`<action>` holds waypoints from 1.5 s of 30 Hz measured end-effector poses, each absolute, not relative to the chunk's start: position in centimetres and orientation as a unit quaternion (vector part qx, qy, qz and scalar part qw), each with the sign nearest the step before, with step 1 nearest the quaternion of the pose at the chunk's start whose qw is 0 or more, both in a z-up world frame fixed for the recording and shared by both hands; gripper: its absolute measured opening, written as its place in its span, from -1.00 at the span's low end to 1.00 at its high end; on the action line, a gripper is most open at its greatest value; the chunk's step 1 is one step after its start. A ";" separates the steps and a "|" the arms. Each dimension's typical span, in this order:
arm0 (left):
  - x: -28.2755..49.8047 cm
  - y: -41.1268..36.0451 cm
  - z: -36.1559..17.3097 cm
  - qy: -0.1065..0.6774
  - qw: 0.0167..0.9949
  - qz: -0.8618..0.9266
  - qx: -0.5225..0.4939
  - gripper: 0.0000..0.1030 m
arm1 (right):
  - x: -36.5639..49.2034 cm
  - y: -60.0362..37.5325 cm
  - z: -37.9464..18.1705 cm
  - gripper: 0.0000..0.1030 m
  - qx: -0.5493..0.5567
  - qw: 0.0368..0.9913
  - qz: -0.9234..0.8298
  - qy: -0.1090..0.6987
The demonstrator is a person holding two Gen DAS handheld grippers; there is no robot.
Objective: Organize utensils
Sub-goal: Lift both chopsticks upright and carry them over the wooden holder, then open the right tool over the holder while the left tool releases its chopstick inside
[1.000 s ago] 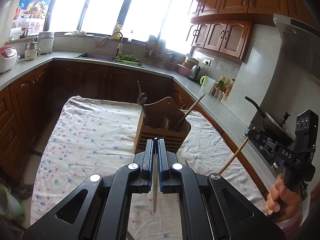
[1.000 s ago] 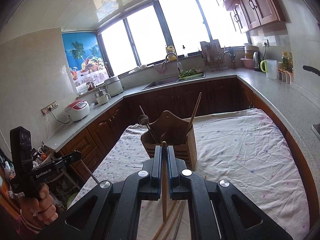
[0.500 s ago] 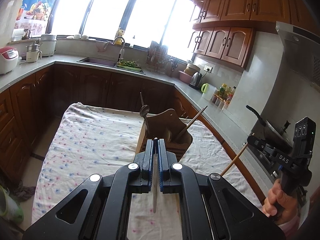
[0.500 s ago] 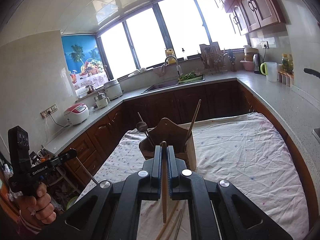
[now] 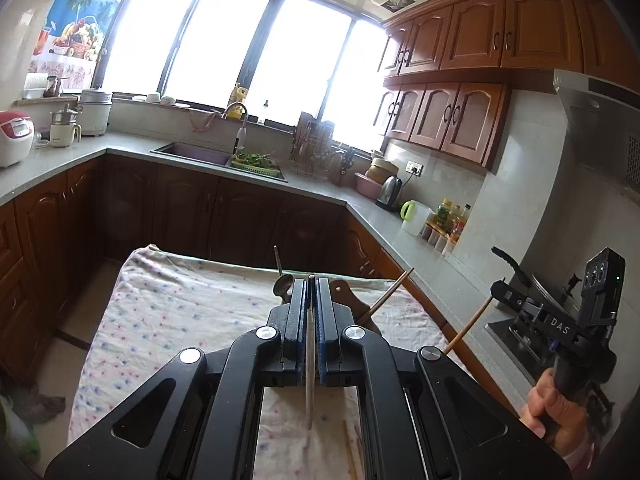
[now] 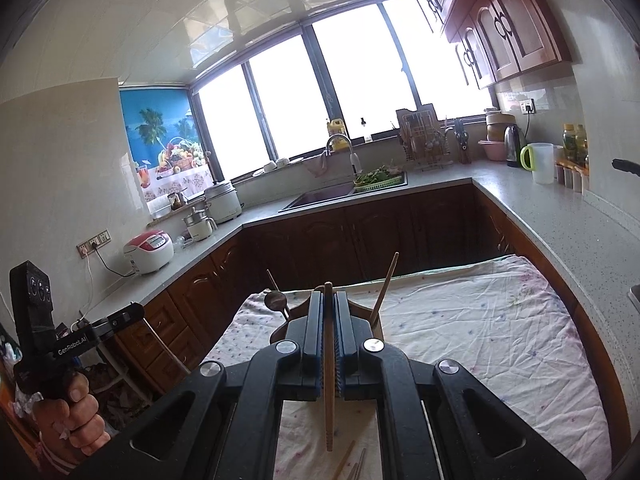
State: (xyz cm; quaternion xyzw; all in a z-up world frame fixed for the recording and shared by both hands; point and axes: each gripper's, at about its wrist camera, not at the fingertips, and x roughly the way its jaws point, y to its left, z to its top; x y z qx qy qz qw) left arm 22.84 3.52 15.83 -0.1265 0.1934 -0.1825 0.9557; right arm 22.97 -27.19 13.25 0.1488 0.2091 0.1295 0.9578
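My left gripper (image 5: 311, 280) is shut on a thin metal utensil (image 5: 309, 384) that runs back between the jaws. My right gripper (image 6: 328, 294) is shut on a wooden chopstick (image 6: 329, 392). The wooden utensil holder (image 5: 348, 294) stands on the cloth-covered table, mostly hidden behind each gripper's jaws; it also shows in the right wrist view (image 6: 298, 316). A metal spoon (image 5: 283, 285) and a wooden chopstick (image 5: 386, 294) stick out of it. The right gripper with its chopstick appears at the right of the left view (image 5: 496, 294). The left gripper appears at the left of the right view (image 6: 136, 312).
The table has a white dotted cloth (image 6: 480, 320). Loose chopsticks (image 6: 352, 464) lie on it near the front edge. Counters with a sink (image 5: 192, 152), a rice cooker (image 5: 12, 136), a kettle (image 5: 390, 192) and bottles surround the table. A stove with a pan (image 5: 536, 280) is at the right.
Both grippers have risen and tilted upward, so the holder has dropped low in both views and is mostly hidden behind the jaws. Both grips are unchanged.
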 end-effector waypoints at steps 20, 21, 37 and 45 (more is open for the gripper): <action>32.3 2.1 17.5 0.142 0.967 -0.146 -0.152 -0.94 | 31.2 -29.6 14.5 -0.91 0.184 0.966 0.091 0.157; 32.7 2.0 16.9 0.147 0.967 -0.143 -0.154 -0.94 | 31.6 -29.6 14.0 -0.91 0.186 0.965 0.090 0.160; 35.5 0.1 9.6 0.202 0.958 -0.133 -0.154 -0.93 | 33.7 -27.7 6.7 -0.91 0.199 0.952 0.081 0.216; 36.2 -0.7 8.4 0.230 0.953 -0.139 -0.140 -0.92 | 34.4 -27.8 6.0 -0.90 0.196 0.947 0.081 0.240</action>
